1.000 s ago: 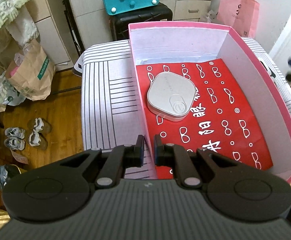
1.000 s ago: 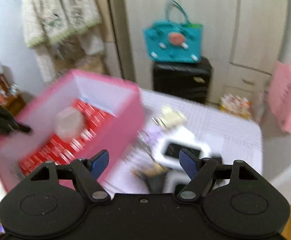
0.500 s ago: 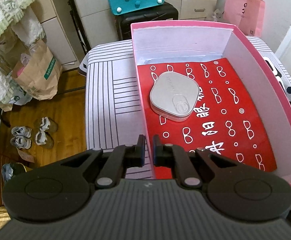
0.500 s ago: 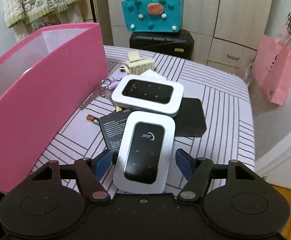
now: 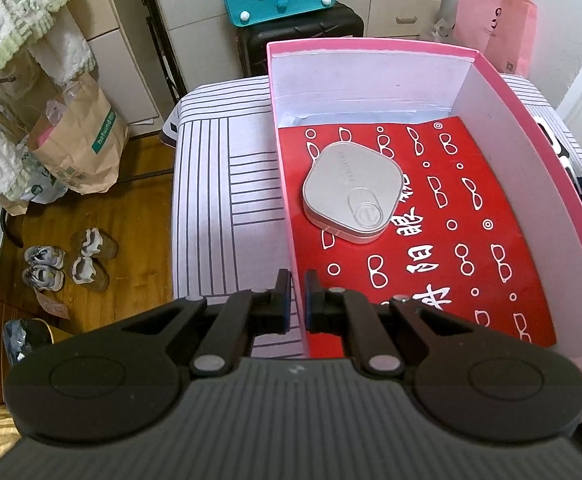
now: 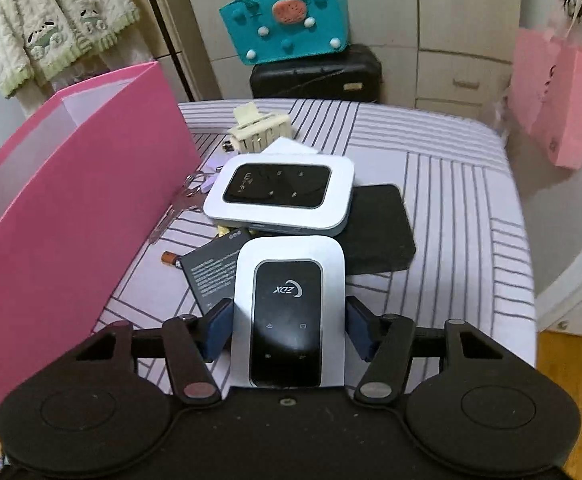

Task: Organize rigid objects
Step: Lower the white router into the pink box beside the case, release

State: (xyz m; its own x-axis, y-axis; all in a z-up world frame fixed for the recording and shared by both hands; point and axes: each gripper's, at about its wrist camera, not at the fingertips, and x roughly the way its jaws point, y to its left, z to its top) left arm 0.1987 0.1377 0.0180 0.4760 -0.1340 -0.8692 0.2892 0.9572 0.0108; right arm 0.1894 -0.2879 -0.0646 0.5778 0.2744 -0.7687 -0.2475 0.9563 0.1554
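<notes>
Right wrist view: striped worktop (image 6: 443, 200) in a bedroom-ish spot, teal bag (image 6: 287, 20) on a black suitcase (image 6: 315, 74) by the cupboards. Right tool (image 6: 289, 330) has been closing around the white router (image 6: 289, 312), tiny gaps either side. Left tool (image 5: 298, 296) is clamped on the pink box (image 5: 287, 184) wall; silver case (image 5: 351, 192) sits inside.

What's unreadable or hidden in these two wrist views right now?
- Right wrist view: inside of the pink box, screened by its own wall.
- Right wrist view: near end of the white device, behind the gripper body.
- Right wrist view: small purple bits beside the box, too small to identify.
- Left wrist view: box's near wall, behind the left gripper.
</notes>
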